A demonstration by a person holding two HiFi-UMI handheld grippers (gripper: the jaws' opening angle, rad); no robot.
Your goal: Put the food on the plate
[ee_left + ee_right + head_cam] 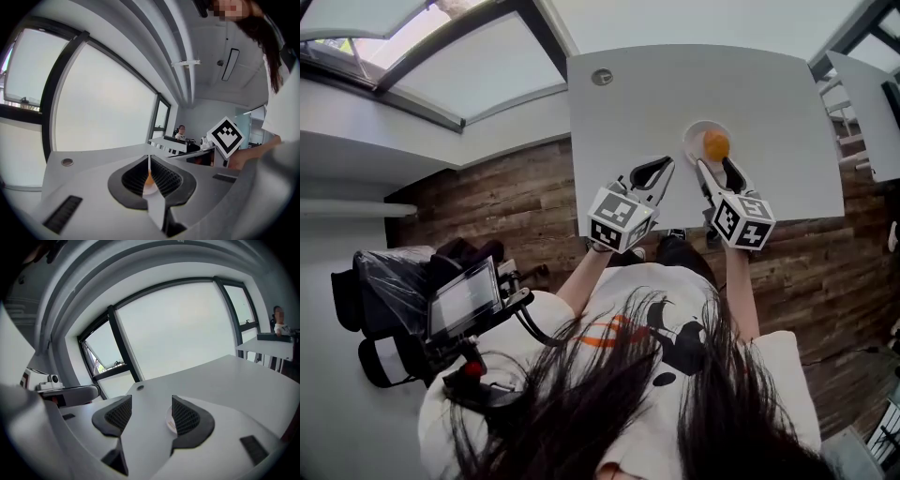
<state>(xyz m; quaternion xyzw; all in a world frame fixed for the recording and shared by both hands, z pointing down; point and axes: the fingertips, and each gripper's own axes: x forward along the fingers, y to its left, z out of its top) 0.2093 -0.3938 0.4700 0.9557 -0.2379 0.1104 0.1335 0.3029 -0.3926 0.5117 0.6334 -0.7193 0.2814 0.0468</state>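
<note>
- Up top, the table (769,94) is a smooth, matte white slab with rounded corners, and a small round metal grommet (602,77) is sunk near its far left corner.
- On it sits a small round white plate (694,136), glossy and shallow-rimmed.
- There's the round orange food (715,145), smooth-skinned and ball-shaped, lying right on the plate.
- Right gripper (712,163): its black ribbed pads stand well apart with nothing between them. From the head view the food lies just past its tips, centred on the gap.
- In the right gripper view, that gripper (151,404) shows bare table between the jaws, and a sliver of the plate (169,423) peeks out beside the right-hand pad.
- Left gripper (667,161): jaws drawn together, empty, sitting left of the plate and clear of it.
- In its own view, the left gripper (149,161) leaves only a thin slit, and the food (150,178) glows orange through it.
</note>
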